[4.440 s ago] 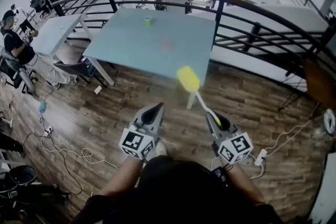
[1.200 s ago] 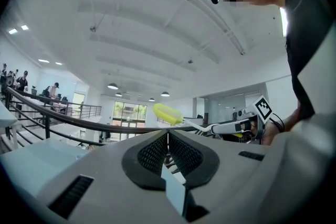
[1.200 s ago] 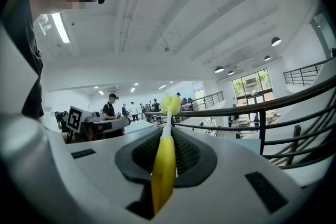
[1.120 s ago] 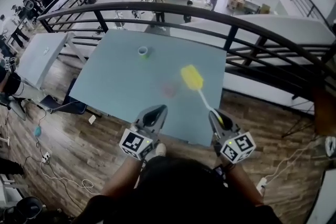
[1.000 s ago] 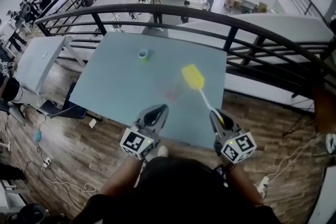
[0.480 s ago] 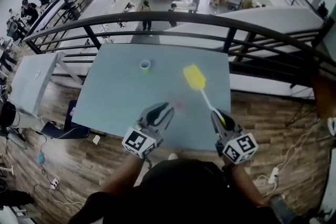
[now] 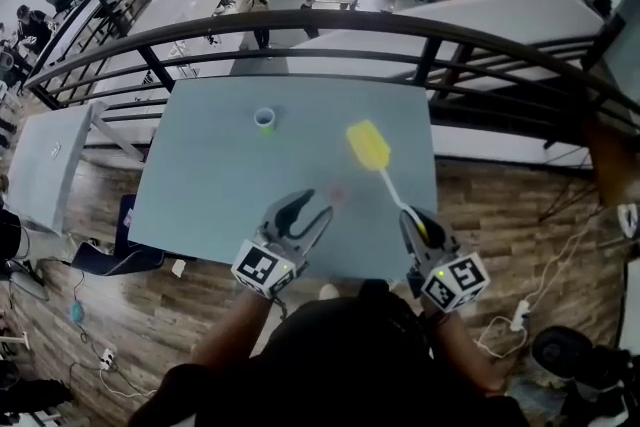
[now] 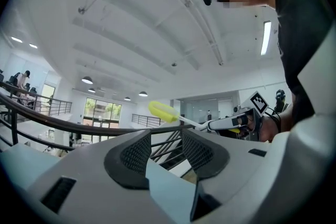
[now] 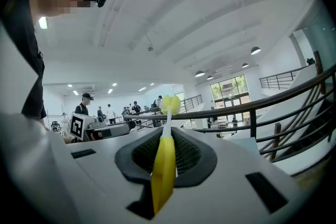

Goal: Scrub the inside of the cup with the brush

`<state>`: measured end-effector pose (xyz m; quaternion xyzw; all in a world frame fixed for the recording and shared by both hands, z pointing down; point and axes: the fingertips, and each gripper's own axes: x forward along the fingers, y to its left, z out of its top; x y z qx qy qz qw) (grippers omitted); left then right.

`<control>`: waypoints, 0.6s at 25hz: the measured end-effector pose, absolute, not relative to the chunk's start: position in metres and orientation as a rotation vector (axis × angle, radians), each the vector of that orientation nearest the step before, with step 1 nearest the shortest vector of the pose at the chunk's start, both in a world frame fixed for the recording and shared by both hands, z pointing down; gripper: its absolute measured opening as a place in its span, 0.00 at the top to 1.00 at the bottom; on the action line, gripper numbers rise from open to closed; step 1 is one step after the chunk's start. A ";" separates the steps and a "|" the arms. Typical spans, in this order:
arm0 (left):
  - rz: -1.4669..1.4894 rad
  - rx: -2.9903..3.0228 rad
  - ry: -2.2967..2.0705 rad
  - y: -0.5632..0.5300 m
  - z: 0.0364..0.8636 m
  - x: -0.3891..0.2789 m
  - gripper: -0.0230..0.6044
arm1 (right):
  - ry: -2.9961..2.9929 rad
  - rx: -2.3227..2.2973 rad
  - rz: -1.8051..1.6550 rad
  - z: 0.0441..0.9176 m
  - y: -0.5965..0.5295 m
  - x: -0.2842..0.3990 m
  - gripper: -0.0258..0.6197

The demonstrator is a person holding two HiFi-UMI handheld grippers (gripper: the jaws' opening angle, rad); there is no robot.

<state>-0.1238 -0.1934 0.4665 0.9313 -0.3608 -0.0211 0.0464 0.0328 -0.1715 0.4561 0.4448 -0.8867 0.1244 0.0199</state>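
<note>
Approaching the cup, scrubbing not yet begun

Head view: the cup (image 7: 264, 119) stands upright on the far left part of the table (image 7: 200, 185), well apart from both grippers, which hang over the near edge. The brush (image 7: 367, 145) juts out from the right gripper (image 7: 412, 220), its yellow head over the table, right of the cup. The left gripper (image 7: 305, 210) carries nothing.

Left gripper view: its jaws stand apart, having just been opening, with only air between them.

Right gripper view: the jaws are clamped on the yellow brush handle, head pointing away.

Done so far: brush in hand. Left, as I judge it: take the cup, put the brush inside, scrub.
</note>
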 end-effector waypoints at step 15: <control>-0.092 2.873 -1.090 -0.220 0.502 -0.087 0.51 | -2.739 1.302 0.422 0.473 -0.213 0.057 0.89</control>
